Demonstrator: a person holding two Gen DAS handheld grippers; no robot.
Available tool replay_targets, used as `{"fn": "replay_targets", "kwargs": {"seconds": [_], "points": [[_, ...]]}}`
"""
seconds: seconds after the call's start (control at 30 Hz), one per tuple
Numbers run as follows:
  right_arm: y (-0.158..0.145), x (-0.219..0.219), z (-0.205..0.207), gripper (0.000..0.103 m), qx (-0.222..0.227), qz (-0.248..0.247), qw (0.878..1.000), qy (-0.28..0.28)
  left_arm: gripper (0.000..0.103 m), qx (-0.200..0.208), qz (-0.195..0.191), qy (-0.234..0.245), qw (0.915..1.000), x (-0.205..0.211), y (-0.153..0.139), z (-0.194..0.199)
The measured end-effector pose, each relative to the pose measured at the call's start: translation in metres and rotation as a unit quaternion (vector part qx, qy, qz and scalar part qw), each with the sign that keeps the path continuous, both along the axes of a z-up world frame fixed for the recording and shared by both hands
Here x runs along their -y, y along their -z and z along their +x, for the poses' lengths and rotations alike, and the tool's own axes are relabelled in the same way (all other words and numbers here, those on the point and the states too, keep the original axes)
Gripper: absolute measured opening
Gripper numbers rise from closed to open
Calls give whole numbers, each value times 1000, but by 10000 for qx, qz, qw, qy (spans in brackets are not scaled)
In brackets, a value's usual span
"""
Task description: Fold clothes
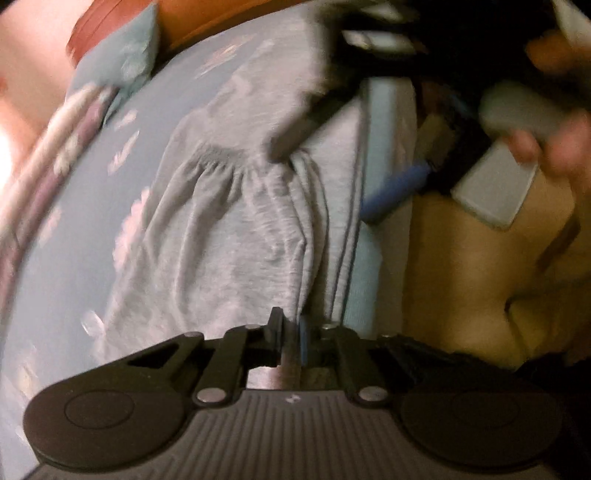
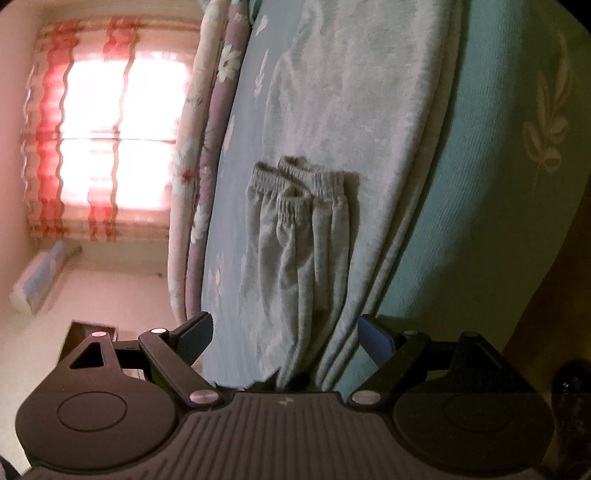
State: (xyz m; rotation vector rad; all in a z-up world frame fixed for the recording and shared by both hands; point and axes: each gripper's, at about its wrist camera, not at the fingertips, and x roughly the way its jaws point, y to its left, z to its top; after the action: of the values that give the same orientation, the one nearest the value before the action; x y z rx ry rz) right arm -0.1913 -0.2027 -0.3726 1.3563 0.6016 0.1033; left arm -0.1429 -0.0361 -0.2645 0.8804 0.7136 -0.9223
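Grey sweatpants [image 1: 229,229] lie on a blue flowered bed sheet [image 1: 92,229], legs doubled so that the elastic cuffs [image 2: 295,181] sit side by side. My left gripper [image 1: 291,332] is shut on the edge of the sweatpants close to the bed's side. In the right wrist view the sweatpants [image 2: 295,258] run away from my right gripper [image 2: 286,339], which stands open with the cloth passing between its fingers, untouched. The left wrist view shows that right gripper [image 1: 343,162] blurred, its black finger by the gathered cuff [image 1: 221,162], held by a person's hand [image 1: 546,147].
A rolled flowered quilt [image 2: 207,147] lies along the sheet's [image 2: 236,221] far side. A blue pillow [image 1: 122,59] rests against a reddish-brown headboard [image 1: 122,22]. The turquoise bed side [image 2: 461,221] drops to a yellowish floor [image 1: 461,277]. A bright window with red-striped curtains [image 2: 103,140] is beyond.
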Motion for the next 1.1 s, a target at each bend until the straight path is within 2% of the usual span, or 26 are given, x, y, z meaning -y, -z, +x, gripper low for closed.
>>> {"fn": "replay_targets", "kwargs": {"seconds": [0.03,0.1,0.17,0.23,0.33,0.43,0.5,0.63,0.8,0.93,1.07,1.1], "points": [[-3,-2,-1,89,44,-150,9998,-154,6,-367,-224,-299,9986,-5,-4,12],[-9,-12,0,89,128,-526,9967,-603,6,-1087,-661,-887,9879,-15,-12,35],[-16,-27,3,89,193,-1045,9869,-1213,6,-1616,-1013,-1343,9724,-26,-17,56],[-25,-51,8,89,189,-1671,9687,-1827,6,-2073,-1366,-1710,9535,-36,-22,76],[-36,-95,16,89,379,-2599,9335,-2440,6,-2503,-1679,-2037,9315,-48,-26,95],[-47,-129,28,89,816,-3034,9078,-2779,6,-2810,-1773,-2175,9177,-54,-26,104],[-51,-144,35,89,958,-3244,8995,-2767,6,-2873,-1759,-2187,9158,-54,-26,103],[-47,-151,50,89,1047,-3016,9107,-2621,6,-2912,-1750,-2159,9154,-53,-29,105],[-43,-153,67,89,1200,-2751,9166,-2642,6,-3013,-1787,-2129,9121,-55,-27,103],[-37,-155,77,89,1285,-2199,9246,-2834,6,-3117,-1774,-2101,9095,-59,-29,106],[-32,-160,73,100,1261,-1762,9272,-3056,26,-3621,-1991,-2194,8838,-70,-34,115],[-30,-160,70,100,1184,-1606,9293,-3108,30,-3617,-2043,-2192,8828,-73,-38,116]]}}
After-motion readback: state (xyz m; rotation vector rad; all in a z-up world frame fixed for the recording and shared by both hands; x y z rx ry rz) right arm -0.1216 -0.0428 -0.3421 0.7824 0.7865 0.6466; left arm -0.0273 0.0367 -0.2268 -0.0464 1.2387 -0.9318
